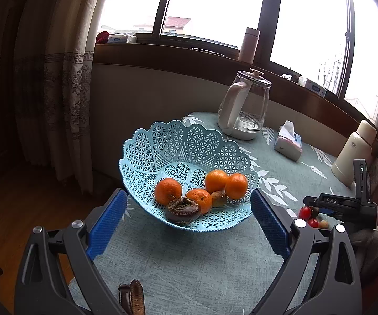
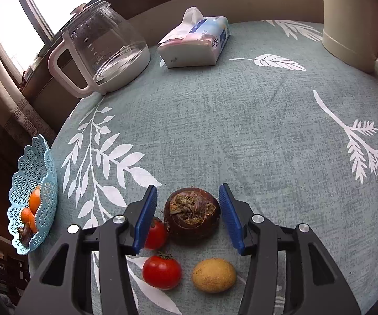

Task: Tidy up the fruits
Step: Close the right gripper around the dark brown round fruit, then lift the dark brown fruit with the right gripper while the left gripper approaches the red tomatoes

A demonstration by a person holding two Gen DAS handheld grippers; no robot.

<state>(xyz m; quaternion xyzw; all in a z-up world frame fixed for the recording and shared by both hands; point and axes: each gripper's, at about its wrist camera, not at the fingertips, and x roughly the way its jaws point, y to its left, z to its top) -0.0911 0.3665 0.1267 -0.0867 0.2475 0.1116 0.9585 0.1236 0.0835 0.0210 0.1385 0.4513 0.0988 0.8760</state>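
Right wrist view: right gripper wide open around brown fruit, not touching. Left wrist view: left gripper wide open, empty, near blue basket.

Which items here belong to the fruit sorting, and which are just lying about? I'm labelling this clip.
Job: blue basket with oranges, dark brown fruit between the right gripper fingers, two red fruits, tan fruit.

Lying about: glass kettle, tissue pack, cream flask, watch strap.

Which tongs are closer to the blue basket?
Left. The left tongs straddle the blue basket with fingers apart; the right tongs sit far off, around a dark brown fruit.
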